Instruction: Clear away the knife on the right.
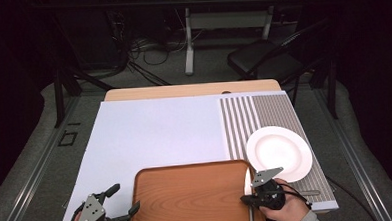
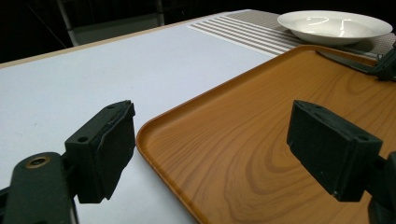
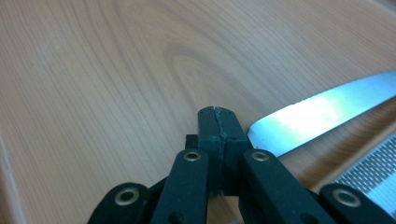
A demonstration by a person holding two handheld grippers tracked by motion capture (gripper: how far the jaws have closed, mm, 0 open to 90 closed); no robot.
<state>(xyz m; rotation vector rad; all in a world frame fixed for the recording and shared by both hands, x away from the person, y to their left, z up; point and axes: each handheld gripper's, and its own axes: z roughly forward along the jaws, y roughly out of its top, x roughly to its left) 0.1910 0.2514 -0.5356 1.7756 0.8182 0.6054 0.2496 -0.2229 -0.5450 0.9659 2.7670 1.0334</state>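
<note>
A wooden tray (image 1: 187, 196) lies at the near edge of the table, with its grain close up in the right gripper view (image 3: 116, 70). My left gripper (image 1: 125, 198) stands open at the tray's left rim (image 2: 154, 130), one jaw over the white sheet and one over the tray (image 2: 261, 140). My right gripper (image 1: 244, 200) is shut, its tips (image 3: 218, 126) low over the tray near the right rim. A table knife (image 3: 322, 109) lies along that rim (image 1: 249, 188). Its blade runs out from behind the shut jaws, and whether they touch it is unclear.
A white plate (image 1: 279, 153) sits on a striped placemat (image 1: 264, 112) just beyond the tray's right corner. A white sheet (image 1: 155, 137) covers the left and middle of the table. A folding chair (image 1: 267, 57) and cables stand on the floor beyond the far edge.
</note>
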